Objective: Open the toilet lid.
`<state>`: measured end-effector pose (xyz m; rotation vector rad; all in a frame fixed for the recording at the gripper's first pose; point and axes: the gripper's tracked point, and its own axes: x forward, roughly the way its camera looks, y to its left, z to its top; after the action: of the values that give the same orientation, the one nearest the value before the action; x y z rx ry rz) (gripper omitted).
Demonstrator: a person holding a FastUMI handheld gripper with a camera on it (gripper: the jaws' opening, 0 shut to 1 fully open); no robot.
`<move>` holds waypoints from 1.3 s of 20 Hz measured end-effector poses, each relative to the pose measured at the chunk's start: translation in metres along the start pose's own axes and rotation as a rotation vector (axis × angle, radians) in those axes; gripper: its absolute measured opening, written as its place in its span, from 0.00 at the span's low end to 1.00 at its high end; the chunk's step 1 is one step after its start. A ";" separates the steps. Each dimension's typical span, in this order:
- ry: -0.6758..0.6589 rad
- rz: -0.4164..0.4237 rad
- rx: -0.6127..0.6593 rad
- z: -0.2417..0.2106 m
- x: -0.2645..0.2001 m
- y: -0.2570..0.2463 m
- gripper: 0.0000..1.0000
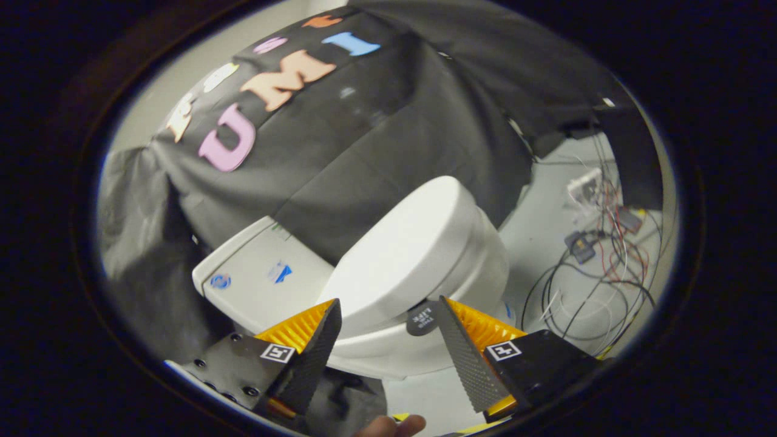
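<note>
We see the lid [403, 252] lying flat and closed on the bowl [479, 276], so the task is not yet begun; it sits just ahead of our fingers, its front rim showing in the gap between them, and its rear hinge end meets the tank [258, 276], which backs onto the cloth wall [376, 152]; a small dark tab [423, 317] sticks out at the lid's front edge, just beside the right finger, and we judge it is put there to give a thin grip where the smooth lid offers none; our gripper [388, 331] is spread wide and holds nothing, the ribbed pads [464, 358] facing each other with the lid's rim beyond them, untouched; we take the open stance as readiness to straddle the tab or the rim; the view is tilted, which suggests we come at the toilet from its front at an angle; a fingertip [391, 426] of the holding hand shows below the fingers; to the bowl's far side, on the floor [534, 243], loose cables [598, 285] lie well apart from our path.
</note>
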<state>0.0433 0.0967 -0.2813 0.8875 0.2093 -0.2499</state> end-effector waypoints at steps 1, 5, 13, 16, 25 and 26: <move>0.001 -0.017 0.051 0.000 0.001 -0.007 0.98; 0.046 -0.041 0.261 -0.020 0.014 -0.028 0.97; 0.070 -0.034 0.491 -0.037 0.036 -0.034 0.55; 0.083 0.031 0.466 -0.037 0.040 -0.022 0.41; 0.069 0.011 0.413 -0.034 0.052 -0.022 0.03; 0.084 0.006 0.436 -0.033 0.043 -0.021 0.00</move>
<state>0.0748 0.1047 -0.3294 1.3322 0.2345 -0.2568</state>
